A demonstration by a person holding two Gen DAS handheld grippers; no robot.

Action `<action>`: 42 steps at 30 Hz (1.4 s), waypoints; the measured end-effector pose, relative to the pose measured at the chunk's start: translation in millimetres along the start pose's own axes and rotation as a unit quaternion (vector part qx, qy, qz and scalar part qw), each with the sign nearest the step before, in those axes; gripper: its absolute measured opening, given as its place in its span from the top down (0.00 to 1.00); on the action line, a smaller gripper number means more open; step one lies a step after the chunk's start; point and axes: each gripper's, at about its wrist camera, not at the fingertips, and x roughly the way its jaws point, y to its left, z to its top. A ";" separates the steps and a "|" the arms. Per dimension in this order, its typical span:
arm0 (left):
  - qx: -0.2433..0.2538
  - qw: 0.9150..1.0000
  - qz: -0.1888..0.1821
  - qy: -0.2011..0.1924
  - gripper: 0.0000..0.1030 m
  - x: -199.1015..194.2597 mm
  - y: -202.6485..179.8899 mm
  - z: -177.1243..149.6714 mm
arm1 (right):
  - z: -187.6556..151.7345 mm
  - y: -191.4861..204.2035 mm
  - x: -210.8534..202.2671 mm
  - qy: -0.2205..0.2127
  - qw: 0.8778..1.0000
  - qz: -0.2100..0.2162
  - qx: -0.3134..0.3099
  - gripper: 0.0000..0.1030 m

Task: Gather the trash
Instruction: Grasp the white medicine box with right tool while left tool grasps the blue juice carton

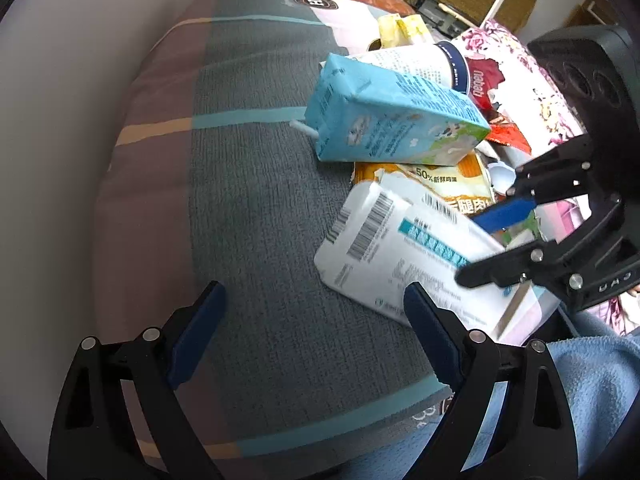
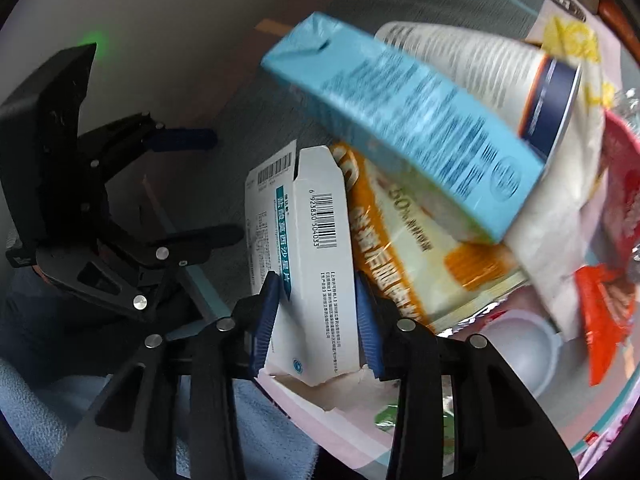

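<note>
Right tongs (image 2: pixel 316 320) were clamped on the white medicine box (image 2: pixel 320 248), one blue pad pressed against each long side of it, the barcode face turned up toward the camera. From the left wrist view the same right tongs (image 1: pixel 476 244) reached in from the right over that white medicine box (image 1: pixel 404 256), which lay at the near edge of the trash pile. Left tongs (image 1: pixel 316 328) stood spread wide with nothing between them, hovering over the grey striped cushion (image 1: pixel 256 208) just left of the pile; in the right wrist view those left tongs (image 2: pixel 224 188) showed at the left, parted.

Beyond the box, a light blue milk carton (image 1: pixel 384 116) rested tilted on an orange snack packet (image 1: pixel 444 184), its white straw (image 1: pixel 304 128) poking out over the cushion. A white paper cup (image 1: pixel 416 64) with a navy rim lay on its side behind the carton, touching it. Red wrappers (image 1: pixel 508 136) and a small white plastic cup (image 2: pixel 520 348) sat at the pile's right side.
</note>
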 end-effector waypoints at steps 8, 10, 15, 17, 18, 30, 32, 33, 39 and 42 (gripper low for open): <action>-0.008 1.000 0.005 -0.001 0.12 -4.5 4.3 -0.2 | -9.0 -5.3 -31.3 -0.035 0.999 0.021 0.016 0.75; -0.001 1.000 0.010 -0.006 0.12 -7.3 0.1 3.1 | -12.8 -7.0 -45.9 -0.049 0.998 0.021 0.016 0.75; 0.053 0.998 0.031 -0.029 0.12 -24.8 -14.2 24.0 | -31.0 -9.2 -89.0 -0.090 0.996 -0.005 0.022 0.75; 0.087 0.995 0.031 -0.041 0.12 -31.8 -25.0 39.1 | -43.5 -14.1 -106.2 -0.104 0.994 -0.018 0.034 0.75; 0.103 0.993 0.034 -0.046 0.12 -34.3 -29.9 45.3 | -50.2 -19.0 -114.3 -0.111 0.993 -0.027 0.043 0.75; 0.266 0.963 0.032 0.037 0.12 15.8 -71.1 107.9 | -103.9 -92.6 -156.6 -0.155 0.972 -0.092 0.153 0.75; 0.272 0.960 0.034 0.051 0.12 23.5 -73.2 106.9 | -109.7 -101.3 -156.6 -0.157 0.968 -0.100 0.166 0.75; 0.273 0.960 0.031 0.057 0.12 27.0 -73.8 105.7 | -113.9 -106.6 -156.2 -0.157 0.967 -0.105 0.174 0.75; 0.275 0.957 -0.006 0.087 0.51 31.3 -86.9 84.0 | -129.6 -126.2 -139.2 -0.144 0.960 -0.135 0.200 0.74; 0.271 0.958 -0.009 0.091 0.55 36.1 -94.6 78.6 | -131.4 -131.9 -128.2 -0.140 0.959 -0.136 0.208 0.74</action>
